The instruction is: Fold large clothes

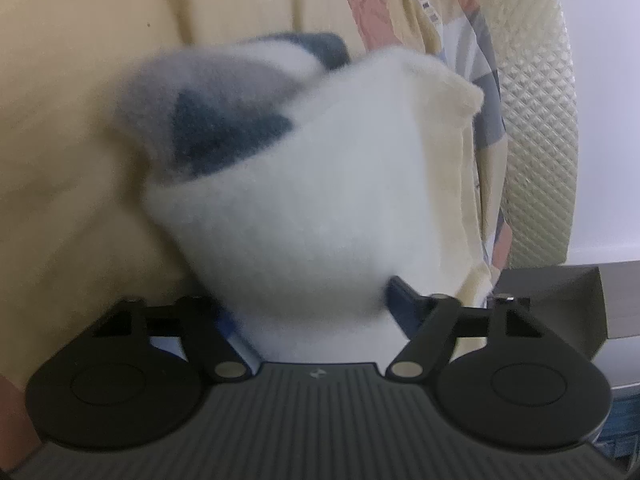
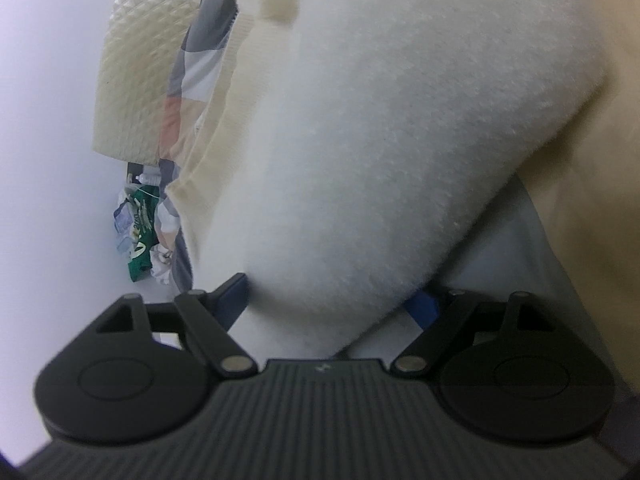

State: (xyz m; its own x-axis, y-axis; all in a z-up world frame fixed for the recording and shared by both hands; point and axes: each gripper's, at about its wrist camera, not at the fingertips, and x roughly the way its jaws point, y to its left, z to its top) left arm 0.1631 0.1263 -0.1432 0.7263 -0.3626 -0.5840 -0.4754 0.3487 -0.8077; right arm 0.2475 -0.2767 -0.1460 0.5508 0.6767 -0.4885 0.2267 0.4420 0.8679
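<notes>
A thick white fleece garment [image 1: 320, 208] is bunched between the jaws of the left gripper [image 1: 316, 300], its long axis running up and away, grey-blue patches at the far left. In the right wrist view the garment [image 2: 400, 140] slants up-right from the right gripper [image 2: 336, 300]. Whether either grips cannot be told. A cream sheet [image 1: 80, 120] lies behind; a pale wall [image 2: 48, 160] stands left.

Left gripper [image 1: 316, 300]: fingertips hidden behind white fleece garment [image 1: 320, 200]; pad contact indeterminate. Garment upper grey-blue part [image 1: 208, 120] motion-blurred, pattern unreadable. Right gripper [image 2: 332, 300]: fingertips buried under same fleece [image 2: 400, 140]; grip indeterminate. Green package [image 2: 142, 232] beside patchwork cloth [image 2: 192, 64]: print too small to read. Both gripper bodies cut off at bottom edge.
</notes>
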